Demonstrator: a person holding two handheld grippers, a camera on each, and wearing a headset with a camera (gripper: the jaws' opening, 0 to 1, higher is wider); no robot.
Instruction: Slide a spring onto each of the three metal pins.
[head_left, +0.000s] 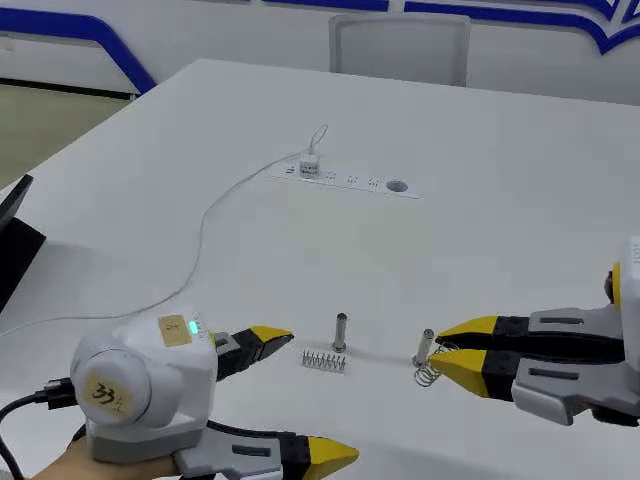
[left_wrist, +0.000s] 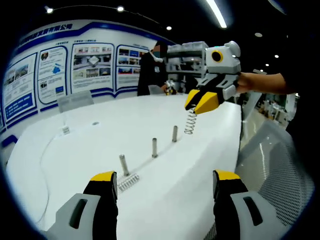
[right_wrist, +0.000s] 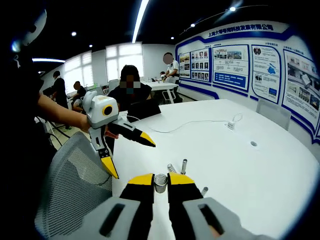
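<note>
left claw (left_wrist: 165, 181): jaws spread wide, nothing between them; it hovers low over the worktop (head_left: 470, 250) near its front edge, facing the row of pins.
right claw (right_wrist: 161, 181): jaws drawn almost together, pinching the held spring (right_wrist: 160, 183) at the yellow tips.
held spring: one end is gripped and the rest dangles at a tilt in the left gripper view; the lower end is at or just above the worktop (cannot tell if it touches). It is close beside the pins but on none of them.
pins: three, upright, in a row. They are the first pin (left_wrist: 123, 164), the middle pin (left_wrist: 154, 147) and the far pin (left_wrist: 174, 133); all three shafts are bare.
loose spring (head_left: 323, 360): lies flat on the worktop, just beside the foot of the first pin, on the left claw's side.
power strip (head_left: 350, 181): white and flat, well beyond the pins. A small white plug (head_left: 310, 165) sits in it, and a thin cable (head_left: 205, 235) curves off toward the left edge.
chair (head_left: 400, 45): grey, at the far side of the worktop.
people: several in the background of the right gripper view.
</note>
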